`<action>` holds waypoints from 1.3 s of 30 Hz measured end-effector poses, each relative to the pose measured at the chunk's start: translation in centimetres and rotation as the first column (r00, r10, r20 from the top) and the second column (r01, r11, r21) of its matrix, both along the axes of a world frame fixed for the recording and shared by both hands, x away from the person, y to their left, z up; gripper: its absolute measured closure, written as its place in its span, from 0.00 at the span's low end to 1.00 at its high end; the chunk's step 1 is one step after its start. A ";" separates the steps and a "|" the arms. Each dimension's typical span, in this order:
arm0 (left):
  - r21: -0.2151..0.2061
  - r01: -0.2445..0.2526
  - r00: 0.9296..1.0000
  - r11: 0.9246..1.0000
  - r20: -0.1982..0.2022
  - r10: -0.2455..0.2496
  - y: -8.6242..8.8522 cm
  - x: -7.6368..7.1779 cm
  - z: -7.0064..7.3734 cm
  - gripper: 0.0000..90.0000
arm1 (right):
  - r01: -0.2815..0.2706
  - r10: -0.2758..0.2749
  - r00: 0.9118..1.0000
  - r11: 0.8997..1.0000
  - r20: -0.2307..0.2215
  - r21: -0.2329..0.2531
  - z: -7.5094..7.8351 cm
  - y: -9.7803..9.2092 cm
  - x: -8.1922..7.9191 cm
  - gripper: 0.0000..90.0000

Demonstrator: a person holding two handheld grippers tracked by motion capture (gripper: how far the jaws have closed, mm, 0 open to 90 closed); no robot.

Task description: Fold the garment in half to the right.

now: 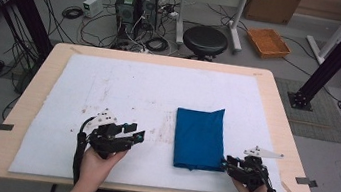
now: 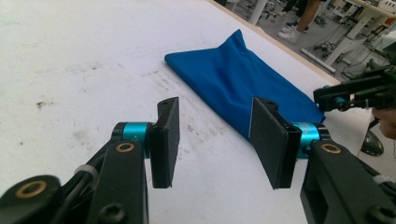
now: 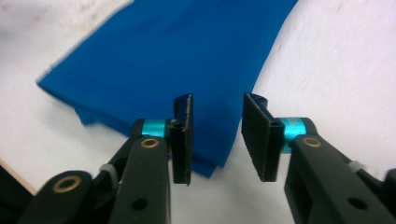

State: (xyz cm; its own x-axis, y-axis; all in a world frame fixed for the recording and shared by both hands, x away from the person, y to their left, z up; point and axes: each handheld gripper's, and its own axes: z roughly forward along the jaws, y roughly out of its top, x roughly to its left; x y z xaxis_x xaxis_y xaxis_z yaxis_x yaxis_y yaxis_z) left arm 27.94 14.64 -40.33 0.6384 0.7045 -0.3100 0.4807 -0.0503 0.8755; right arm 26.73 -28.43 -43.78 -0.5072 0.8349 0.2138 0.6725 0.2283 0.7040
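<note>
Blue cloth (image 1: 199,138) lies folded already; my right gripper (image 1: 227,165), jaws apart, touches its near corner; my left gripper (image 1: 138,135) waits beside it, jaws apart.

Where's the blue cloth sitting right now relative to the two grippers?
In the high view the folded blue cloth lies flat on the white mat, right of centre, between the grippers; the right gripper is at its near right corner, the left gripper apart.

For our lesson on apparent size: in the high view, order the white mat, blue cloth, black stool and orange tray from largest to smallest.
1. White mat
2. Blue cloth
3. Black stool and orange tray: look alike in size, so left unranked.
</note>
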 end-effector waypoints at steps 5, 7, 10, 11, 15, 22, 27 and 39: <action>-0.001 -0.001 1.000 1.000 0.003 0.001 0.1 -0.1 0.0 0.59 | -0.017 0.018 1.000 0.999 0.008 -0.044 0.1 0.0 -0.3 0.98; 0.007 0.004 1.000 1.000 0.002 -0.004 0.2 0.0 -0.1 0.59 | -0.018 0.019 1.000 0.998 0.012 -0.059 0.2 -0.1 -0.7 0.98; 0.007 0.005 1.000 1.000 -0.003 -0.005 0.1 0.0 -0.1 0.59 | -0.019 0.020 1.000 0.997 0.014 -0.079 0.1 -0.2 -1.3 0.98; 0.007 0.007 1.000 1.000 -0.004 -0.007 0.0 0.0 -0.2 0.59 | -0.019 0.020 1.000 0.996 0.011 -0.083 0.1 -0.2 -1.5 0.98; 0.013 0.006 1.000 1.000 0.004 -0.006 -0.1 -0.2 0.0 0.58 | -0.015 0.017 1.000 0.994 0.017 -0.107 0.1 -0.2 -1.7 0.88; 0.073 -0.015 0.997 0.997 0.075 0.010 0.9 0.2 0.9 0.55 | 0.045 -0.036 0.993 0.996 0.112 -0.081 1.7 -1.3 -0.5 0.67; 0.109 -0.062 0.990 0.992 0.133 0.048 3.0 1.0 1.8 0.51 | 0.108 -0.100 0.970 0.994 0.224 -0.025 3.8 -2.5 1.5 0.56; 0.177 -0.147 0.965 0.973 0.242 0.102 7.6 1.6 2.6 0.42 | 0.189 -0.222 0.936 0.972 0.273 0.140 5.3 -3.9 4.0 0.49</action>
State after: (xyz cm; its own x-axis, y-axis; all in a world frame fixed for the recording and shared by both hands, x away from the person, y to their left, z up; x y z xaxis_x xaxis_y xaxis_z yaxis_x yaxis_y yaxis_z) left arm 29.58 22.23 -37.70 0.5799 0.8145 -0.0170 0.2812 -0.1805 0.9425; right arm 30.71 -32.34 -38.47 -0.3803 0.9067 0.1825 0.4644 0.0166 0.8855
